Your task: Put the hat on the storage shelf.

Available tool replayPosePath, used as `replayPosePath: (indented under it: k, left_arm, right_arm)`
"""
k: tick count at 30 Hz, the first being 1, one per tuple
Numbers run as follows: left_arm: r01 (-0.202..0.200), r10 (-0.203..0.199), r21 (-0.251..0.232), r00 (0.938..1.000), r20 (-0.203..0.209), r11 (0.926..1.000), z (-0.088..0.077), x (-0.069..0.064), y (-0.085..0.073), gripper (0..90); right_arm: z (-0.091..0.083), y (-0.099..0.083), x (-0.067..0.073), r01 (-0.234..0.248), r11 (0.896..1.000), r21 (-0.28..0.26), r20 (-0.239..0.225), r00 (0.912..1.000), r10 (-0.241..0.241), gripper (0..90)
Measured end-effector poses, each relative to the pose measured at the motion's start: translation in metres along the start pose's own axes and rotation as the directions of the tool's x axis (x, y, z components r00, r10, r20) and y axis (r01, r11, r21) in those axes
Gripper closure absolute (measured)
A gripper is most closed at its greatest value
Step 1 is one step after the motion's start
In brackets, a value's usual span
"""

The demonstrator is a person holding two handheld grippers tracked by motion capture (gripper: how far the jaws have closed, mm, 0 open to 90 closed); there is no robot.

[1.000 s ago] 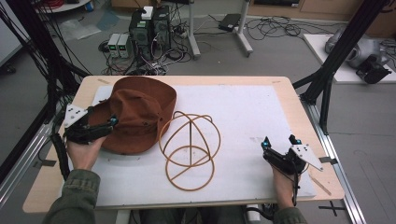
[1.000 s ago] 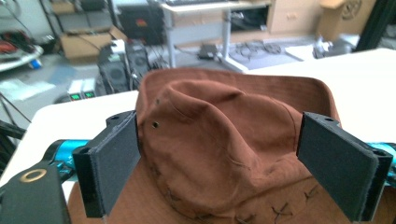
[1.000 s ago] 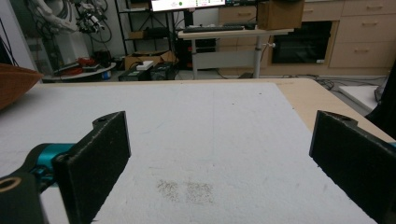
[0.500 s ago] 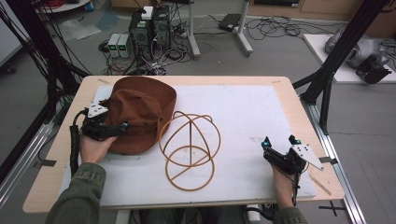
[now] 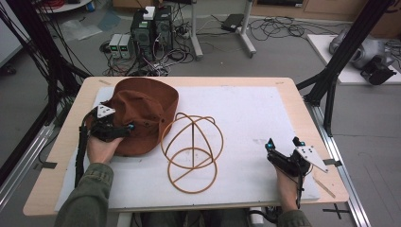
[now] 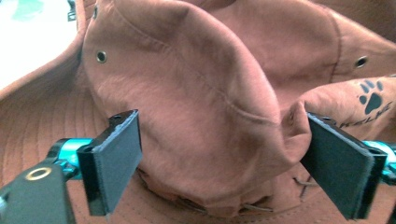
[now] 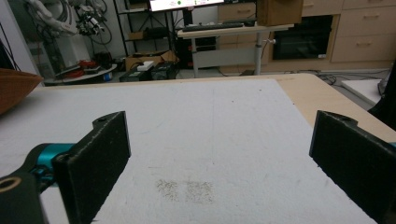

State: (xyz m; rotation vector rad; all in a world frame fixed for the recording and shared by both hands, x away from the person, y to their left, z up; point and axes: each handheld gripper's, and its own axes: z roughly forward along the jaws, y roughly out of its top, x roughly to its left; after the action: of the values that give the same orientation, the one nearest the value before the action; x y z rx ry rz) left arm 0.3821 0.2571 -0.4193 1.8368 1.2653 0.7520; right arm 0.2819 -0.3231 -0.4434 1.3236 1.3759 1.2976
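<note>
Hat (image 5: 142,118) lies crumpled just left of the wire hat stand (image 5: 191,151), so you've set your left gripper (image 6: 219,158) wide around its crown to pinch it; your right gripper (image 5: 283,152) rests wide, well right of the stand.

A soft brown suede brimmed hat (image 5: 142,113), crown crumpled, lies near the white-covered table's (image 5: 265,113) far left corner.
</note>
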Motion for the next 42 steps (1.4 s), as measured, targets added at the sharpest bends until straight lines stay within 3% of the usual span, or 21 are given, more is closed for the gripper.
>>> replayPosePath:
  k: [2, 5, 6, 8, 12, 16, 18, 22, 28, 34, 35, 36, 39, 40, 41, 42]
  left_arm:
    - [-0.006, 0.006, 0.005, 1.0000, -0.005, 1.0000, 0.002, -0.001, 0.000, 18.9]
    - [-0.016, 0.016, -0.003, 0.9997, 0.021, 0.9999, 0.003, -0.003, -0.001, 38.6]
    - [-0.027, 0.027, -0.001, 0.9993, 0.028, 0.9996, 0.004, -0.005, -0.001, 38.6]
    - [-0.040, 0.040, 0.009, 0.9988, 0.029, 0.9992, 0.008, -0.010, -0.002, 58.8]
    - [-0.033, 0.032, 0.013, 0.9980, 0.055, 0.9994, 0.009, -0.010, -0.003, 83.9]
    - [-0.047, 0.046, 0.014, 0.9976, 0.051, 0.9988, 0.008, -0.012, -0.002, 85.9]
    - [-0.029, 0.028, 0.014, 0.9982, 0.053, 0.9995, 0.006, -0.011, -0.002, 86.3]
    - [-0.057, 0.057, 0.002, 0.9977, 0.038, 0.9984, 0.003, -0.011, -0.001, 86.8]
    - [-0.046, 0.046, -0.054, 0.9989, 0.012, 0.9975, -0.004, -0.010, 0.003, 87.1]
    - [-0.048, 0.044, -0.140, 0.9986, -0.028, 0.9890, -0.020, -0.009, 0.008, 87.0]
    - [-0.047, 0.041, -0.177, 0.9985, -0.036, 0.9830, -0.027, -0.008, 0.010, 87.0]
    - [-0.047, 0.041, -0.177, 0.9985, -0.036, 0.9830, -0.027, -0.008, 0.010, 86.9]
    - [-0.023, 0.011, -0.267, 0.9988, -0.047, 0.9634, -0.043, -0.004, 0.013, 86.9]
    - [-0.023, 0.011, -0.267, 0.9988, -0.047, 0.9634, -0.043, -0.004, 0.013, 86.9]
    - [-0.002, -0.014, -0.313, 0.9988, -0.048, 0.9497, -0.052, -0.001, 0.015, 86.9]
    - [0.006, -0.025, -0.337, 0.9983, -0.053, 0.9415, -0.056, 0.000, 0.016, 86.8]
  right_arm:
    - [0.000, 0.000, 0.000, 0.000, 1.000, 0.000, 0.001, 1.0000, 0.000, 4.4]
    - [0.001, -0.001, 0.000, -0.001, 1.000, 0.005, -0.002, 1.0000, 0.001, 4.4]
    - [0.001, 0.000, 0.000, 0.001, 1.000, 0.004, -0.003, 1.0000, 0.000, 4.4]
    - [0.001, -0.001, 0.000, 0.000, 1.000, 0.007, -0.004, 1.0000, 0.000, 4.4]
    - [0.001, -0.001, 0.000, 0.000, 1.000, 0.006, -0.006, 1.0000, 0.000, 4.5]
    - [0.001, 0.000, 0.000, 0.001, 1.000, 0.004, -0.006, 1.0000, -0.001, 4.5]
    - [0.001, 0.000, 0.000, 0.001, 1.000, 0.008, -0.008, 1.0000, -0.001, 4.5]
    - [0.001, 0.000, -0.001, 0.007, 1.000, 0.005, -0.009, 0.9999, -0.007, 4.5]
    - [0.001, 0.000, -0.002, 0.009, 1.000, 0.007, -0.010, 0.9999, -0.009, 4.5]
    - [0.001, -0.001, -0.001, 0.000, 1.000, 0.015, -0.014, 0.9999, 0.000, 4.5]
    - [0.001, -0.001, -0.001, -0.001, 1.000, 0.015, -0.015, 0.9999, 0.001, 4.5]
    - [0.001, -0.001, -0.001, 0.005, 1.000, 0.013, -0.015, 0.9999, -0.005, 4.5]
    - [0.002, -0.001, -0.001, 0.007, 1.000, 0.011, -0.014, 0.9999, -0.007, 4.5]
    - [0.002, -0.001, -0.001, 0.007, 1.000, 0.011, -0.014, 0.9999, -0.007, 4.5]
    - [0.002, -0.001, -0.001, 0.009, 1.000, 0.013, -0.014, 0.9999, -0.009, 4.6]
    - [0.002, -0.001, 0.000, 0.003, 1.000, 0.016, -0.016, 0.9999, -0.003, 4.5]
